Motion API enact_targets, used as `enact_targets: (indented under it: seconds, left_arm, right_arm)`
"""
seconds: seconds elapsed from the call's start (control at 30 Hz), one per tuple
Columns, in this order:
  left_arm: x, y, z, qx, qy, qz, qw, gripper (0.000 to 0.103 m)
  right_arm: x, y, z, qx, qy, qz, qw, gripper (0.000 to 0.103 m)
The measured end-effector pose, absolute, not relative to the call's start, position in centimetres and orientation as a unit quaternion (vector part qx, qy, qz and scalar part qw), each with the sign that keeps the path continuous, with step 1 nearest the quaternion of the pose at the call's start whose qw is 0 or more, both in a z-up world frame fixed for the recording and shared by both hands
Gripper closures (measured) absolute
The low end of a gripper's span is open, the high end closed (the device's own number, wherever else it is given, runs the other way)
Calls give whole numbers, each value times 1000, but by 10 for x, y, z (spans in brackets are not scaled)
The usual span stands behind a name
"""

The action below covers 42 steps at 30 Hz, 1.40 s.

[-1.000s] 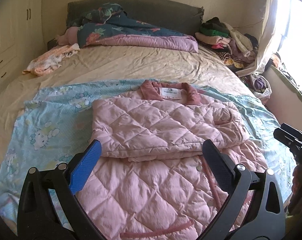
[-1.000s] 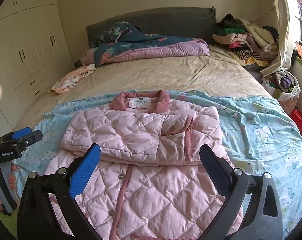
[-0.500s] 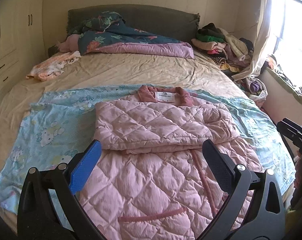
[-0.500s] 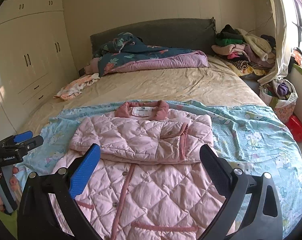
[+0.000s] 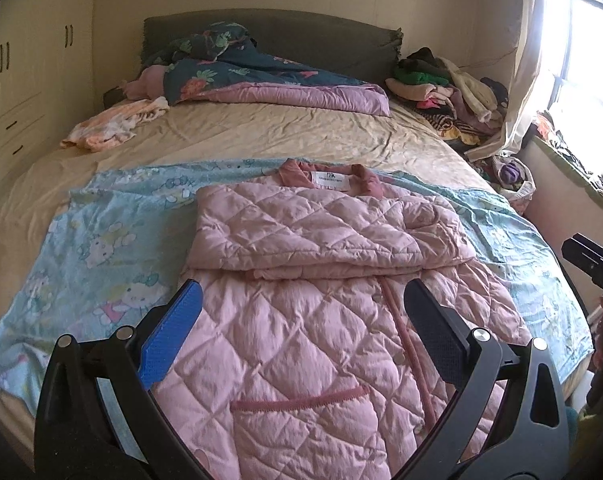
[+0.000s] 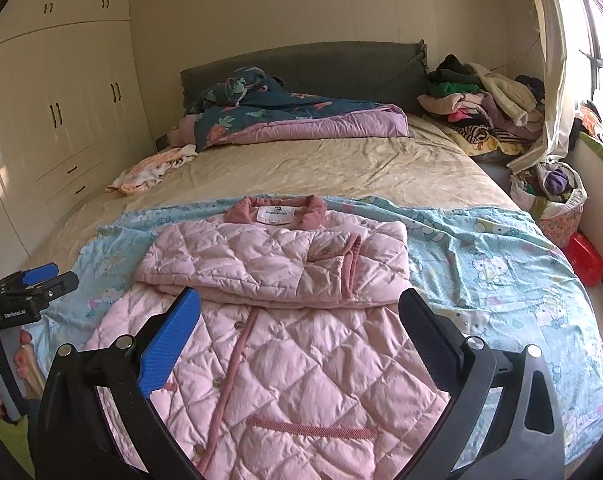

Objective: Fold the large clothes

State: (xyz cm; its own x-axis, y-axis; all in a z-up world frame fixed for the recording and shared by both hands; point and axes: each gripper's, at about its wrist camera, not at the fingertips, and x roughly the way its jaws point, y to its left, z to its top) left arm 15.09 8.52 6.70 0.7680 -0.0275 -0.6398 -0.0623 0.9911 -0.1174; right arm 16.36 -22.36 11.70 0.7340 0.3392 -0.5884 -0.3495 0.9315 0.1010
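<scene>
Your left hand-held gripper (image 5: 297,328) and right hand-held gripper (image 6: 299,332) are both spread wide, holding nothing. The pink quilted jacket (image 5: 325,300) lies just ahead of them on the blue cartoon sheet (image 6: 501,272) on the bed (image 6: 341,168), its sleeves folded across its chest.

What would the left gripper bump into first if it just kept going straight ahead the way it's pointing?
Most likely the pink quilted jacket: the open left gripper frames its lower half, just below the folded-over sleeves. Depth is hard to judge, so how soon it would touch is unclear.
</scene>
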Motion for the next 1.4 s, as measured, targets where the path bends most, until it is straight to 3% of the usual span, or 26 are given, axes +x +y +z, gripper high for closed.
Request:
enact_targets:
  seconds: [1.4]
  left_arm:
    - [91,83,-13,-63,392,37,917,8]
  right_arm:
    - [115,-268,47,-13,355,161,921,4]
